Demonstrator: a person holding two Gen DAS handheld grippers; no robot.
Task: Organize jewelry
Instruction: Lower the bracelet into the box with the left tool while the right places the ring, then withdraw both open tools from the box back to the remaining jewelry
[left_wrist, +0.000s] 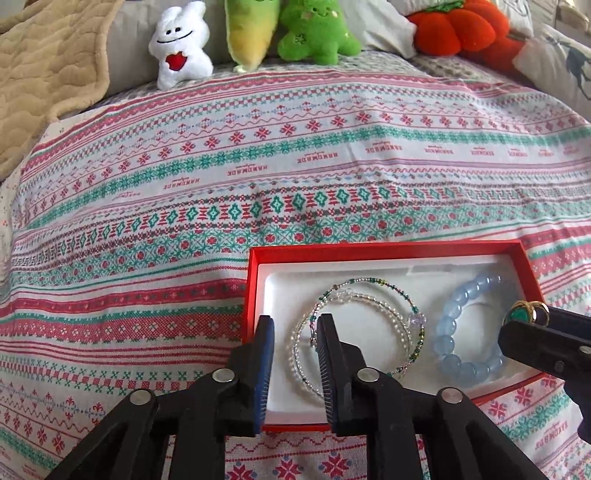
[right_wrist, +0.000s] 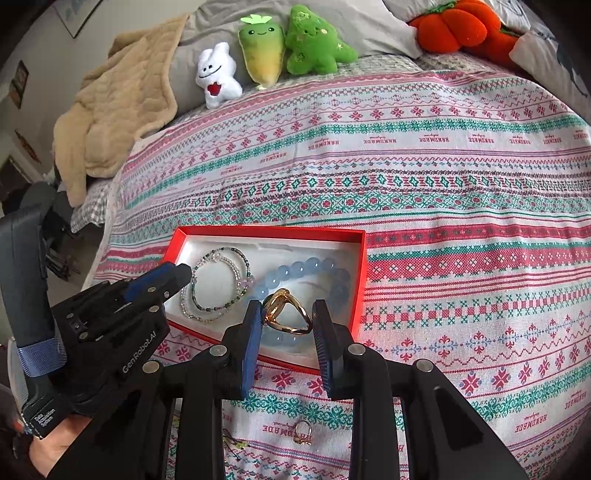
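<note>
The gold ring (right_wrist: 286, 314) with its green stone sits pinched between the 2 pads of the right tool (right_wrist: 287, 325), band roughly flat and spanning pad to pad, stone end toward the left pad; the jaws are closed only as far as the band allows. It hangs directly above the right end of the red box (right_wrist: 360, 280), over the blue bead bracelet (right_wrist: 314, 267) lying in the white insert, so the coming move looks like a straight lowering and release, judging by the task. The thin beaded bracelets (right_wrist: 218, 291) fill the box's left half. The left tool (left_wrist: 295, 365) hovers over that left end, jaws partly apart and holding nothing. The box lies near the bed's near edge on the patterned bedspread (right_wrist: 461, 221). Another small ring (right_wrist: 303, 431) waits on the bedspread nearer than the box, beneath the right tool.
</note>
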